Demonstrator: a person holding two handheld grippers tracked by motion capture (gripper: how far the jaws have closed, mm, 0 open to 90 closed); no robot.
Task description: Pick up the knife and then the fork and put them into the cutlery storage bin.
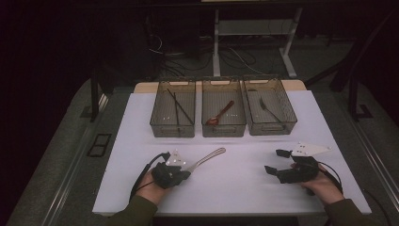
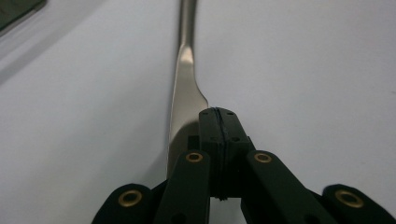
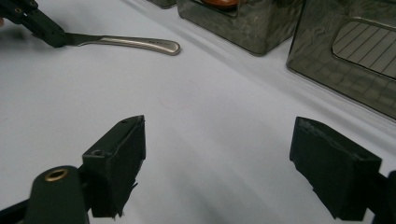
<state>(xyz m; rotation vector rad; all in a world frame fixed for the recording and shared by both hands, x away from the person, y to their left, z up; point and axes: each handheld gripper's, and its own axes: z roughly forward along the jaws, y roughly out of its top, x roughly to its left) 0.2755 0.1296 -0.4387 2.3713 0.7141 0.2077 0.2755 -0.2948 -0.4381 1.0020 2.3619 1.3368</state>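
A silver piece of metal cutlery (image 1: 207, 157) lies slanted over the white table (image 1: 235, 188), its handle end pointing toward the bins. My left gripper (image 1: 188, 170) is shut on its flat broad end. In the left gripper view the closed jaws (image 2: 219, 116) pinch the edge of the cutlery (image 2: 184, 88), and the shaft runs away from me. My right gripper (image 1: 276, 161) rests at the right of the table, open with nothing between its jaws. The right gripper view has its wide-apart jaws (image 3: 219, 140) over bare table, with the cutlery handle (image 3: 140, 43) and left gripper (image 3: 51, 37) farther off.
Three clear mesh bins stand in a row at the back. The left bin (image 1: 172, 123) holds dark chopsticks (image 1: 179, 108), the middle bin (image 1: 224, 125) a reddish spoon (image 1: 220, 114), and the right bin (image 1: 282, 123) a metal fork (image 1: 266, 107). Dark floor and cables lie beyond the table.
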